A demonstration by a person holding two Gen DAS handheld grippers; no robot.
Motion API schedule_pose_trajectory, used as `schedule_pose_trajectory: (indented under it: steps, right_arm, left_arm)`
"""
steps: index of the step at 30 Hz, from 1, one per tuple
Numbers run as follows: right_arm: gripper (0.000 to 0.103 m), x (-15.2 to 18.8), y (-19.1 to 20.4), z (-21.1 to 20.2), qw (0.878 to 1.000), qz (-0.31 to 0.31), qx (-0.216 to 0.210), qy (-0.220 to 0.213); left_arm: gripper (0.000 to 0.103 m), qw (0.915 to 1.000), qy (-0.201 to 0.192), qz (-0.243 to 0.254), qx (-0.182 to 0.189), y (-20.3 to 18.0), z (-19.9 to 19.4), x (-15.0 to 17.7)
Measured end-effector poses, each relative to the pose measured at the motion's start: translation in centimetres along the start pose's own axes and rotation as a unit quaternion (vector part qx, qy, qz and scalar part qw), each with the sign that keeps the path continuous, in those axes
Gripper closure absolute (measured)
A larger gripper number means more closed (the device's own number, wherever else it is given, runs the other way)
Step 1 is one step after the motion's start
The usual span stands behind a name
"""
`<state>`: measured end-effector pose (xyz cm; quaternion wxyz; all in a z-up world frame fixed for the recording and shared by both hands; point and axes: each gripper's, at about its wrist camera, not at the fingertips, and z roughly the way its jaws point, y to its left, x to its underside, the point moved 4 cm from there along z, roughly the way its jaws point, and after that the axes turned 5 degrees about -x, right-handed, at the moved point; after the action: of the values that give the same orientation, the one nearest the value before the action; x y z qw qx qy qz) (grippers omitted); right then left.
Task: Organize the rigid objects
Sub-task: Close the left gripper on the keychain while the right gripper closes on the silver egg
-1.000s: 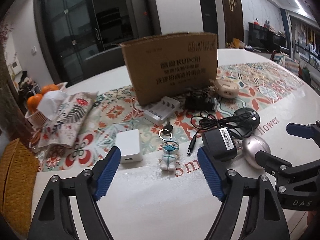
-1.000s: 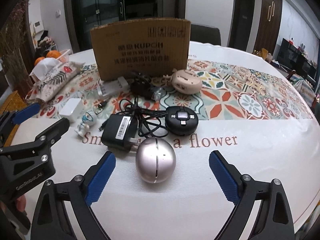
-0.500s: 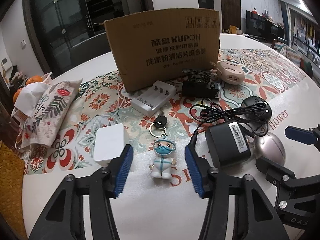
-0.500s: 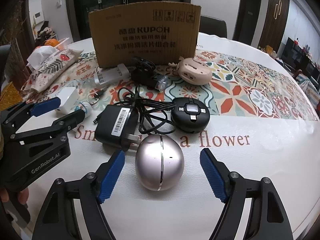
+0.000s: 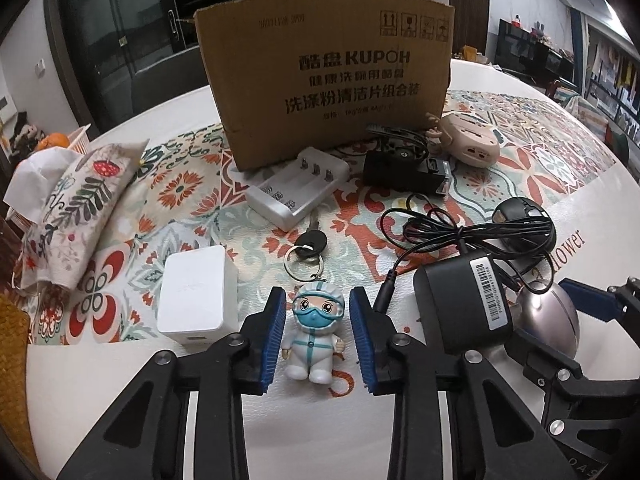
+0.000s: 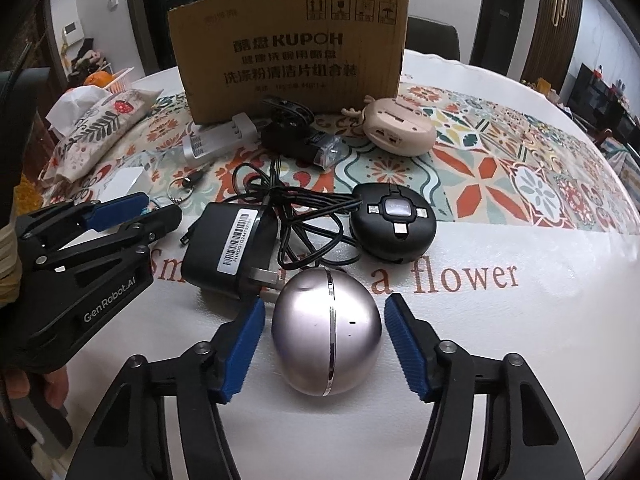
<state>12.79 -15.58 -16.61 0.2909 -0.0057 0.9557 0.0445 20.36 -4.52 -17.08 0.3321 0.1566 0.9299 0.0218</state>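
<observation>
A small white medic figure keychain (image 5: 316, 336) with a ring and black key (image 5: 310, 240) lies on the table. My left gripper (image 5: 318, 338) is open, its blue pads either side of the figure with narrow gaps. A silver egg-shaped device (image 6: 326, 338) lies in front of my right gripper (image 6: 326, 344), which is open with its pads either side of the egg, not touching. A brown cardboard box (image 5: 326, 80) stands behind. The left gripper also shows in the right wrist view (image 6: 136, 210), and the right gripper in the left wrist view (image 5: 576, 320).
Around are a black power adapter with cable (image 6: 232, 250), a round black cable hub (image 6: 394, 226), a white cube charger (image 5: 196, 294), a silver battery charger (image 5: 298, 190), a black clip device (image 5: 404, 166), a beige round gadget (image 5: 470, 142) and a floral tissue pouch (image 5: 74, 208).
Both grippers moved forward and lower and narrowed. The left one now straddles the medic figure and the right one straddles the silver egg.
</observation>
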Motion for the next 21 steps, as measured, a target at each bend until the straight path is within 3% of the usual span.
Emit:
schedule_pose_trajectory:
  steps: [3,11,21]
  right_arm:
    - [0.048,0.1,-0.2,0.3,1.0,0.005,-0.001,0.006]
    - [0.048,0.1,-0.7,0.2,1.0,0.02,-0.011,0.007]
    - [0.048,-0.3,-0.9,-1.8,0.999,0.017,-0.01,-0.029]
  left_arm:
    - [0.076,0.9999,0.008,-0.008,0.005,-0.1,0.3,0.0]
    - [0.076,0.9994,0.012,-0.028,0.018,-0.1,-0.2,0.2]
    - [0.076,0.9982,-0.035,-0.044,0.021,0.3,-3.3,-0.3]
